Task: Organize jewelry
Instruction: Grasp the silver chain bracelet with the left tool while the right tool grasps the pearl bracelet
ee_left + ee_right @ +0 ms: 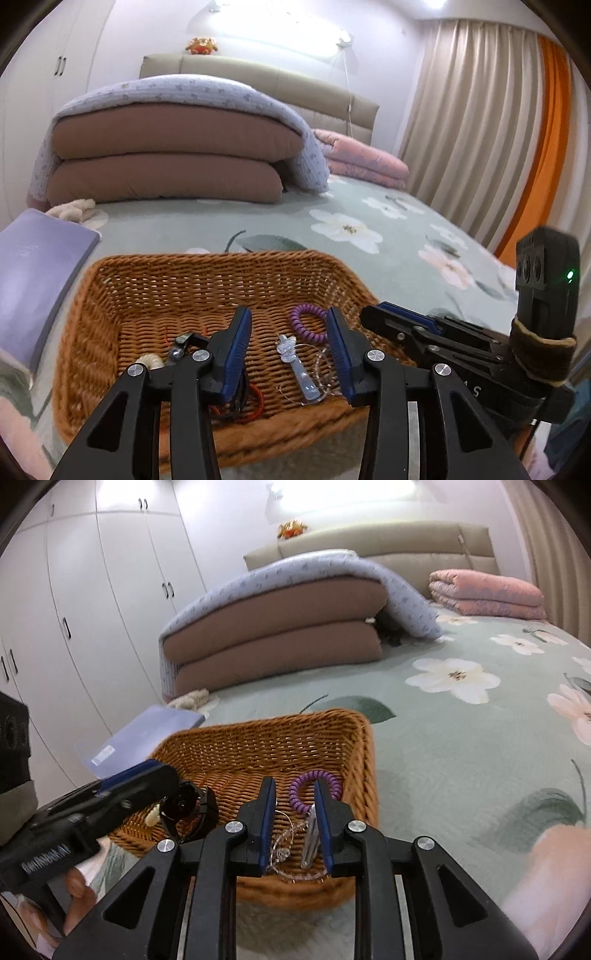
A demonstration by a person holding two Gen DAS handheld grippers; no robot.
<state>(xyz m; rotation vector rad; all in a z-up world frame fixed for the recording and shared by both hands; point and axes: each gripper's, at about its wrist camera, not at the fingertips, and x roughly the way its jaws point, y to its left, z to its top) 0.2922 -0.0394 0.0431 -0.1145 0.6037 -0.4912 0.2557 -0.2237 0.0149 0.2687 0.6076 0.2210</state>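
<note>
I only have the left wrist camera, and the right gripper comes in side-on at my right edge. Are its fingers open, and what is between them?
Observer: Open, gripping nothing. In its own view the right gripper frames the purple coil tie.
Operator: Anything else in that gap?
Observer: A silvery clip lies beside its right finger, on the floor of the basket.
Operator: What is the dark thing half behind my left finger?
Observer: The right view shows a black ring-shaped piece lying in the basket. I cannot tell exactly what it is.
</note>
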